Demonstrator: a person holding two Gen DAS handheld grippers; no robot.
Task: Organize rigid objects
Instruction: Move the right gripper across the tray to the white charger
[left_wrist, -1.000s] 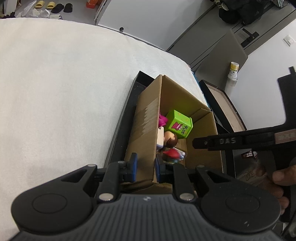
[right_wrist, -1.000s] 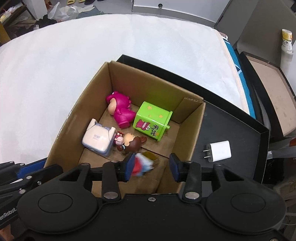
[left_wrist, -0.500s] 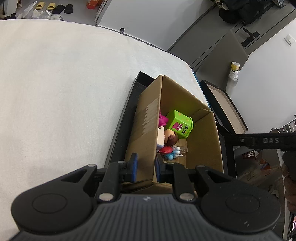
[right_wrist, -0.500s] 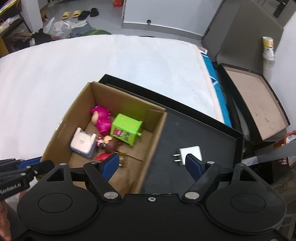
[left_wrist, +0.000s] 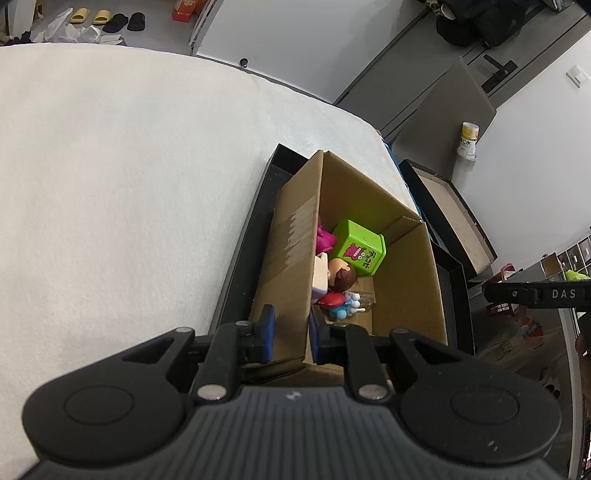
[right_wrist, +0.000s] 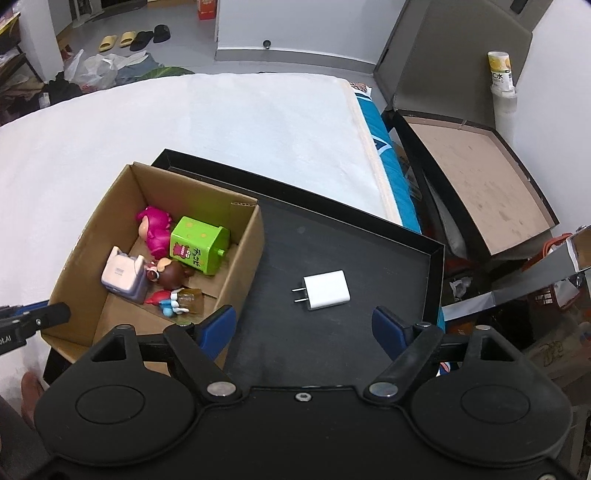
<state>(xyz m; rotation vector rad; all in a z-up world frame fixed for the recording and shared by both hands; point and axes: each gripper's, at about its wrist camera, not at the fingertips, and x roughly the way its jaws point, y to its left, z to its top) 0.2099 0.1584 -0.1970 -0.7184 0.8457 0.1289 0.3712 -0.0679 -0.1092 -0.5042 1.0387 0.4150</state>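
Observation:
A brown cardboard box (right_wrist: 85, 236) stands in the left part of a black tray (right_wrist: 332, 236). Inside lie a green cube toy (right_wrist: 197, 245), a pink figure (right_wrist: 155, 229), a pale lilac toy (right_wrist: 123, 275), a brown-haired doll (right_wrist: 171, 273) and a small red and blue figure (right_wrist: 168, 299). A white plug charger (right_wrist: 327, 290) lies on the tray floor, right of the box. My left gripper (left_wrist: 290, 330) is shut on the box's near wall (left_wrist: 291, 258). Above the tray my right gripper (right_wrist: 304, 325) is open and empty, with the charger just beyond its fingertips.
The tray rests on a white bed cover (right_wrist: 240, 122). An open shoebox (right_wrist: 476, 177) with a brown inside stands to the right, off the bed. A bottle (right_wrist: 500, 72) stands behind it. Shoes and bags lie on the far floor.
My right gripper let the red and blue figure drop into the box, opened wide, rose and moved right over the tray. The left gripper kept its hold on the box wall.

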